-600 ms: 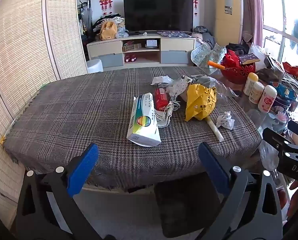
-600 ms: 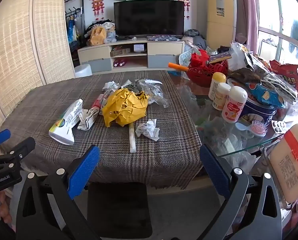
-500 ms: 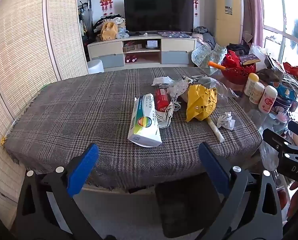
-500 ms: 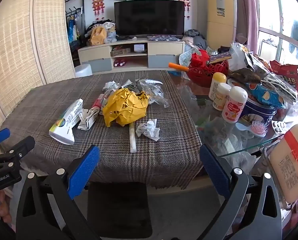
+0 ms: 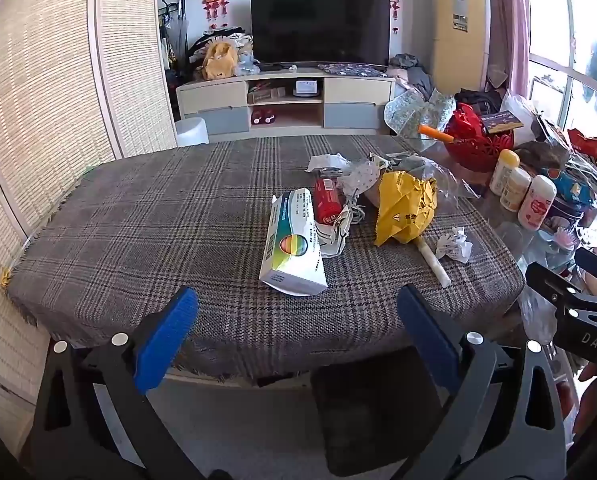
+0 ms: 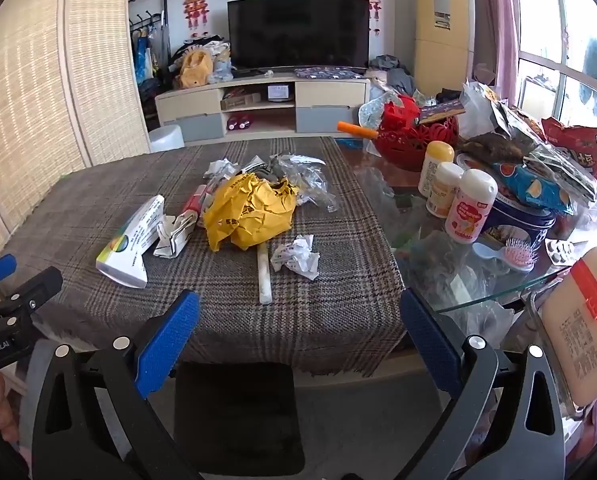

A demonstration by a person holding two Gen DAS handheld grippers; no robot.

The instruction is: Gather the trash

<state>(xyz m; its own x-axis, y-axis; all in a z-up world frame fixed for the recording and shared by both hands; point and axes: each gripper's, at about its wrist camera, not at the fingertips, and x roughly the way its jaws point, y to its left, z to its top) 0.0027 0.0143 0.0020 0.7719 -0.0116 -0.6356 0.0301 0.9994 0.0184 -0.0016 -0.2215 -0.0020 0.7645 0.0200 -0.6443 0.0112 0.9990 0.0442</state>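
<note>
The white letters "DAS" stand on the black body of the right gripper (image 5: 590, 312), seen at the right edge of the left wrist view. "GenRobot.AI" is printed in white on the left gripper (image 6: 2, 320), at the left edge of the right wrist view. Print on the white box (image 5: 294, 248), the yellow bag (image 6: 250, 212) and the bottles (image 6: 470, 212) is too small to read.

The crumpled yellow bag (image 6: 250, 214) hides the top end of the white stick (image 6: 264, 280) and part of the clear wrappers (image 6: 310, 184) behind it, the print on the white box (image 6: 132, 242) left of it is too small to read.
</note>
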